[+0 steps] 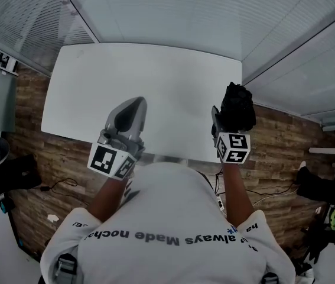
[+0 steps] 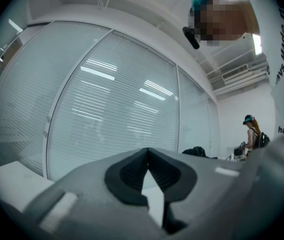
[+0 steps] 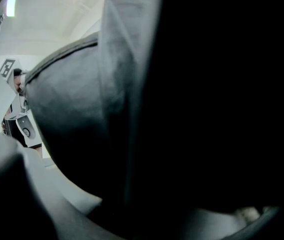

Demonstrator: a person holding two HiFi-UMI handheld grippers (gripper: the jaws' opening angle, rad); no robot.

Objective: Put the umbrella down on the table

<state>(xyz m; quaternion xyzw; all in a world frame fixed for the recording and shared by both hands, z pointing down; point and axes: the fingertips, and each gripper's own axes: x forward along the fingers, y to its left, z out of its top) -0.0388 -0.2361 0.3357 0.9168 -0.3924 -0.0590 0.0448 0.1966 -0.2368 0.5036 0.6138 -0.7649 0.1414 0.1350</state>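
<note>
- Right gripper [image 1: 232,116]: its fingers stand wide but are filled. They clamp the folded black umbrella [image 1: 237,104], which bulges out ahead of and above them. In the right gripper view dark fabric fills nearly everything, so we get no sight of the surface from there.
- Left gripper [image 1: 135,103]: fingers [image 2: 129,176] closed tip to tip, with nothing between them. It sits well to the left of the loaded fingers and we judge it is not needed for this step.
- Bench [image 1: 155,78]: white and bare ahead of both pairs of fingers. Its near edge runs just behind the right fingers, and its right corner is close beside them.
- We cannot tell whether the umbrella touches the bench.
- Step in hand, as we judge it: bring the umbrella down to rest.
- Method note: carry the bundle forward of the near edge and away from the corner before lowering, so that no part overhangs.
- Lower gently until the underside of the fabric bears on the bench, and watch this from the head view.
- Spread the fingers only once the weight is off them.
- Risk: the soft, loose canopy may snag a finger pad. Draw straight back along the line of the fingers and do not lift.
</note>
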